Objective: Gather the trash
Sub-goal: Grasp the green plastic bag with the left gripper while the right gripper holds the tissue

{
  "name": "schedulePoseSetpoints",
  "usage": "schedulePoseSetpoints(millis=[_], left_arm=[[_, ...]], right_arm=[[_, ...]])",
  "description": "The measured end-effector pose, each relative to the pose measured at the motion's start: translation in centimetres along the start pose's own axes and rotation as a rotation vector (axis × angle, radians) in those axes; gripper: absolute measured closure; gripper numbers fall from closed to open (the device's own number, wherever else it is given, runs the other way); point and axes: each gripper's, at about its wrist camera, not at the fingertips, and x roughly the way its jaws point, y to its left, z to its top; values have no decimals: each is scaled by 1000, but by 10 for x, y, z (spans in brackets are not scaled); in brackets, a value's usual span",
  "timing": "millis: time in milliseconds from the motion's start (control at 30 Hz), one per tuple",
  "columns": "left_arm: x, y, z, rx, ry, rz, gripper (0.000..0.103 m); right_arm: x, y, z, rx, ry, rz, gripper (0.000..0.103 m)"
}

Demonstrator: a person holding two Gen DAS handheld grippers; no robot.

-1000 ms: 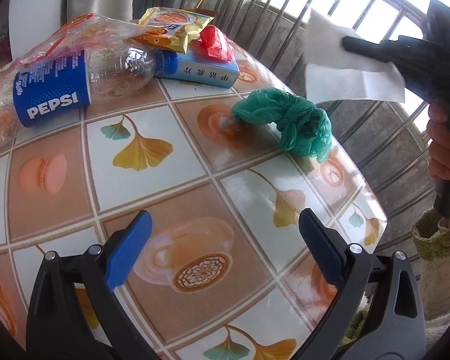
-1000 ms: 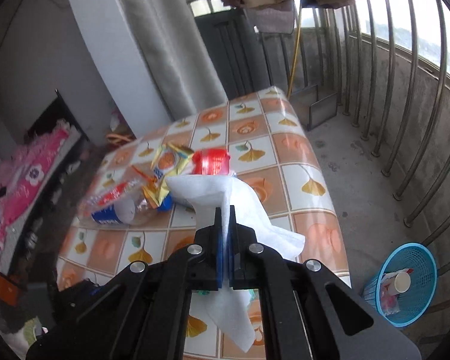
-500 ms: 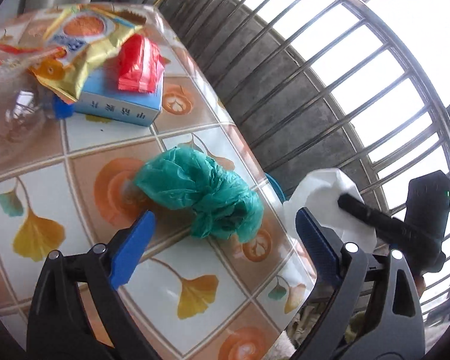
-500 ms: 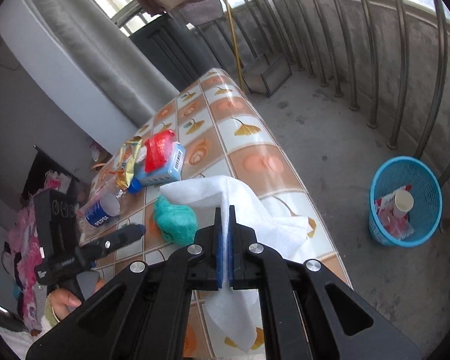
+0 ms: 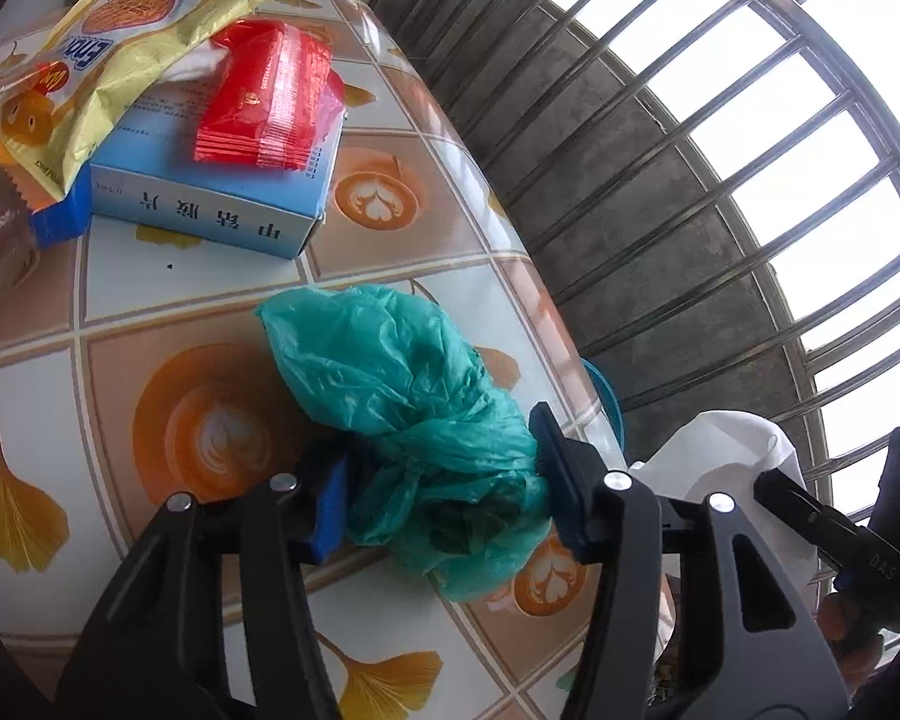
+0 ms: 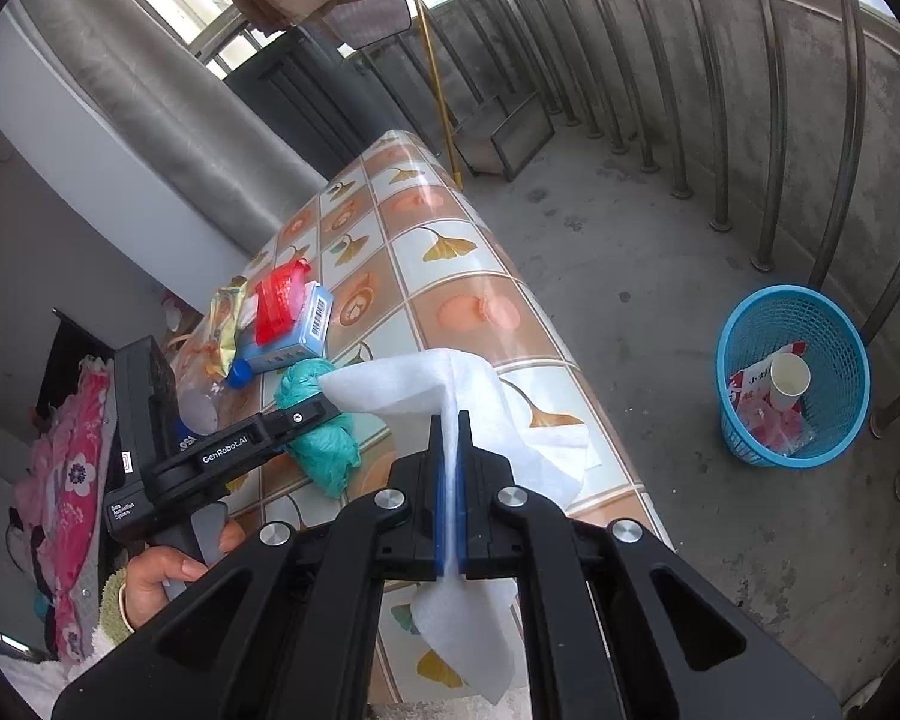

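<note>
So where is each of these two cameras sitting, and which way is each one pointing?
Left wrist: sits on the left gripper, looking down along its blue-padded fingers, which have just been closing on the green plastic bag on the table; the right gripper's tip shows at far right.
Right wrist: sits on the right gripper, shut on a white tissue, facing the table edge and blue bin; the left hand shows.
Shared: bag, tissue, blue box, red packet.

green bag (image 5: 402,420): 1 | white tissue (image 6: 450,384): 1 | blue box (image 5: 210,192): 1 | red packet (image 5: 270,102): 1 | yellow snack bag (image 5: 108,54): 1 | blue basket (image 6: 792,378): 1 | paper cup (image 6: 789,381): 1 | desk (image 5: 150,420): 1
</note>
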Motion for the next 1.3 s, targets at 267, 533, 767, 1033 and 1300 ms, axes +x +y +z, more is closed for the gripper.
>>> schedulePoseSetpoints(millis=[267,533,767,1033,1300], left_arm=[[-29,17,-21,28,15,15,56],[-80,46,-65,41,43,36,55],[-91,53,-71,29,34,58,51],[-82,39,-67,109,28,110,48],[-76,28,-69,174,10,170,44]], right_arm=[[11,6,-4,-7,35,41,100],[25,10,-9,4,80,88,100],[44,35,-11,-25,123,137,100],[46,52,-13,-67,129,128,100],[47,44,-18,-41,139,116,100]])
